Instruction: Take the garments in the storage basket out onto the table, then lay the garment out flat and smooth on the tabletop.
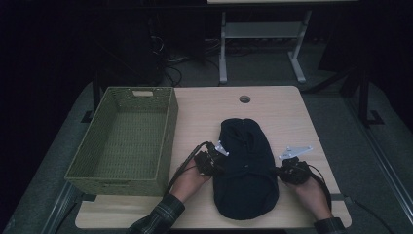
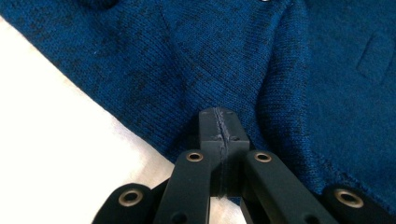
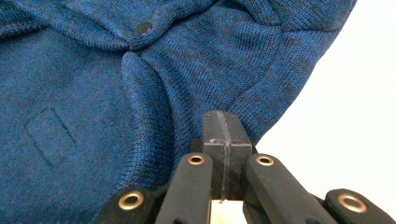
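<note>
I see a deep blue knit garment (image 2: pixel 243 56) flecked with black, a dark snap (image 3: pixel 143 28) on it. My grippers (image 2: pixel 218 122) are black with brass-coloured rivets. The basket (image 1: pixel 124 141) is olive green, the desk (image 1: pixel 282 114) pale wood, my sleeve (image 1: pixel 158 217) plaid.

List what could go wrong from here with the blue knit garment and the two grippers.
1. Both the left gripper and right gripper are shut at the edges of the blue knit garment, with no fabric visibly pinched, so a lift might leave it behind.
2. Dragging it toward the green basket could bunch the fold.

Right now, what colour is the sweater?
Dark blue knit sweater, clearest in the right gripper view.
</note>
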A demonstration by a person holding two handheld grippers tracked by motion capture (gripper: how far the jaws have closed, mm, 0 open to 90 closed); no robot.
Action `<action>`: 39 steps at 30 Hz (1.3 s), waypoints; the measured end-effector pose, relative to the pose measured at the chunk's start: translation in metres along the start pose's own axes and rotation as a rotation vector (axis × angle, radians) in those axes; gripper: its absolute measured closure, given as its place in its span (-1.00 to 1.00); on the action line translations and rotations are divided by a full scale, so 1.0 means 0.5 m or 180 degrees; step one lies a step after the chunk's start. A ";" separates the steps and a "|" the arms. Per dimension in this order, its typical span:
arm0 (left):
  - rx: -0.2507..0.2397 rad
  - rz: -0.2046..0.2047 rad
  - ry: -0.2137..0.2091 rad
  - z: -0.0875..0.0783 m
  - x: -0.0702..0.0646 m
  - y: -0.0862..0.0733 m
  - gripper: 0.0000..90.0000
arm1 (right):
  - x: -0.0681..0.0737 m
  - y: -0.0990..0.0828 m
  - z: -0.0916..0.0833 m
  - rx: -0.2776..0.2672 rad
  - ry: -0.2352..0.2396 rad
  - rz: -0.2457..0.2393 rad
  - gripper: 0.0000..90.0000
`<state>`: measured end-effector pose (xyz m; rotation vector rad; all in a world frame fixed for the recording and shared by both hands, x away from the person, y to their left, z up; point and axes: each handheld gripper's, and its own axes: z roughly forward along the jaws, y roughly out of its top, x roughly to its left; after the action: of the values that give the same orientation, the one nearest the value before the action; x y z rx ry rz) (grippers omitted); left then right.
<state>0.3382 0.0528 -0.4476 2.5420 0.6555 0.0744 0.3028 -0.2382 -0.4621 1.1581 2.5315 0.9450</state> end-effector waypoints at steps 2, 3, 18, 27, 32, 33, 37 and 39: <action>0.0021 0.0020 -0.0005 -0.002 -0.007 -0.003 1.00 | 0.005 -0.003 -0.002 0.0000 0.0017 -0.0009 0.99; 0.0030 0.0028 -0.0015 -0.003 -0.010 -0.005 1.00 | 0.008 -0.006 -0.004 0.0000 0.0030 -0.0012 0.99; -0.0105 -0.0041 -0.0005 -0.050 0.005 0.006 1.00 | 0.013 0.008 -0.042 -0.0196 0.0113 -0.0121 0.99; -0.0358 -0.0232 0.0267 -0.069 0.068 0.070 1.00 | -0.061 0.081 -0.035 -0.0450 -0.0018 -0.0036 0.99; -0.0394 -0.0288 0.0329 -0.062 0.092 0.090 1.00 | -0.092 0.115 -0.005 -0.0461 0.0022 0.0040 0.99; -0.0409 -0.0309 0.0326 -0.059 0.096 0.094 1.00 | -0.097 0.120 0.002 -0.0457 -0.0005 0.0027 0.99; -0.0400 -0.0354 0.0304 -0.030 0.110 0.108 1.00 | -0.116 0.130 0.032 -0.0424 0.0024 0.0072 0.99; -0.0296 -0.0319 0.0342 -0.015 0.117 0.107 1.00 | -0.120 0.133 0.048 -0.0414 0.0077 0.0105 0.99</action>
<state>0.4119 0.0430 -0.4191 2.4251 0.8011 0.2031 0.3939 -0.2387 -0.4438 1.1597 2.4352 1.1201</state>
